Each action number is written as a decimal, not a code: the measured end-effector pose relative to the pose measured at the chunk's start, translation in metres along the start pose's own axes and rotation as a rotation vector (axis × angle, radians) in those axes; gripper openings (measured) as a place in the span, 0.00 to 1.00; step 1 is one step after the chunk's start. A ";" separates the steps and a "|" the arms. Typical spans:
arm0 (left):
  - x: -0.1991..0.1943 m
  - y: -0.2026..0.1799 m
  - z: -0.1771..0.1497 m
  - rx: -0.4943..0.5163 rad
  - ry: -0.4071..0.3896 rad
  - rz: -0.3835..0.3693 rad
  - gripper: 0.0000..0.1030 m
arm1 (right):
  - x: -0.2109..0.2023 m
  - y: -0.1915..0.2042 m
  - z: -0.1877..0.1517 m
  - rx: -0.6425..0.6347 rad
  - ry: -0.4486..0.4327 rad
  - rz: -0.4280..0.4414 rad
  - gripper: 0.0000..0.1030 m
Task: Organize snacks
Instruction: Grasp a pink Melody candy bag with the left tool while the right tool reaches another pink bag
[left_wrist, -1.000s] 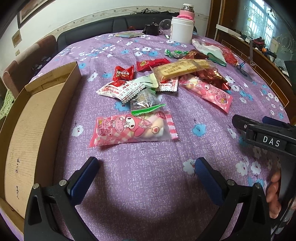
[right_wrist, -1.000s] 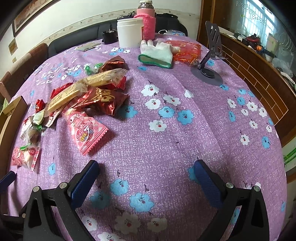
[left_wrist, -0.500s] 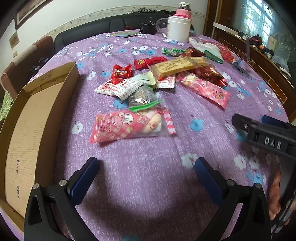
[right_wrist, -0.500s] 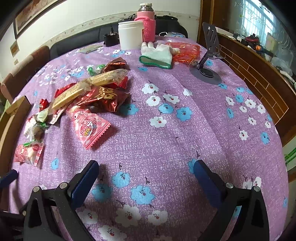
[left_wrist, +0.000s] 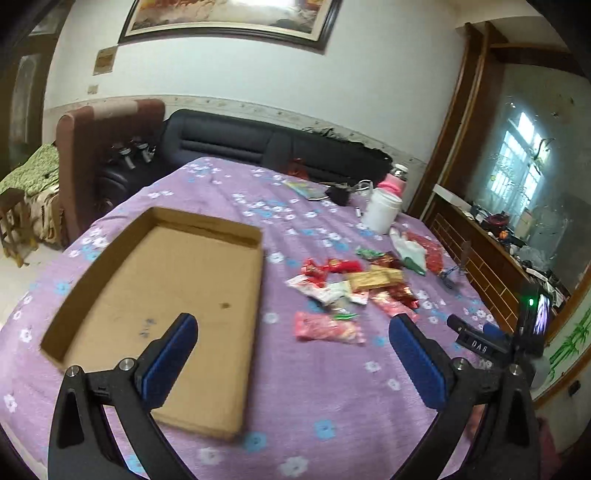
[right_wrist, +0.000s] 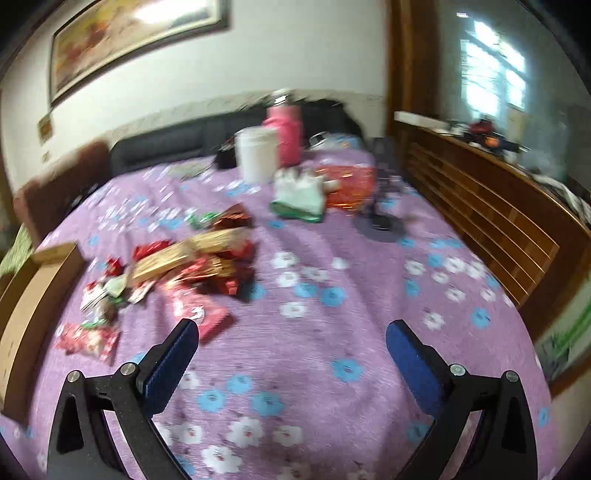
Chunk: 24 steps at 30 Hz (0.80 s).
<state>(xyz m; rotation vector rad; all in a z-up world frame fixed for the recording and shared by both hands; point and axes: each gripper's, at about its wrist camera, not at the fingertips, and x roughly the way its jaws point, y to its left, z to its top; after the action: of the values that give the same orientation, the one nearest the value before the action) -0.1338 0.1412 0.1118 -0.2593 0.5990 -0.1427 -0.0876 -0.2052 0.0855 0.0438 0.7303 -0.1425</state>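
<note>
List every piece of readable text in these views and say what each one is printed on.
"DAS": white letters on the black body of the right gripper, seen in the left wrist view.
Snack wrappers: print too blurred to read in either view.
Dark marks on the cardboard box floor: not legible.
Small plaque on the wall: too small to read.
</note>
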 end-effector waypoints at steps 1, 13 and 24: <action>-0.001 0.005 -0.001 -0.019 -0.001 -0.006 1.00 | 0.005 0.006 0.005 -0.024 0.031 0.050 0.99; 0.023 -0.018 -0.029 0.037 0.149 -0.054 1.00 | 0.085 0.057 0.015 -0.132 0.229 0.230 0.60; 0.089 -0.075 -0.012 0.182 0.280 -0.086 1.00 | 0.076 0.038 0.009 -0.039 0.290 0.314 0.37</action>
<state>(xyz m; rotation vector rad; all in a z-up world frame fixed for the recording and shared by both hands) -0.0721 0.0484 0.0752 -0.0884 0.8482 -0.3185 -0.0202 -0.1768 0.0416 0.1430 1.0051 0.1822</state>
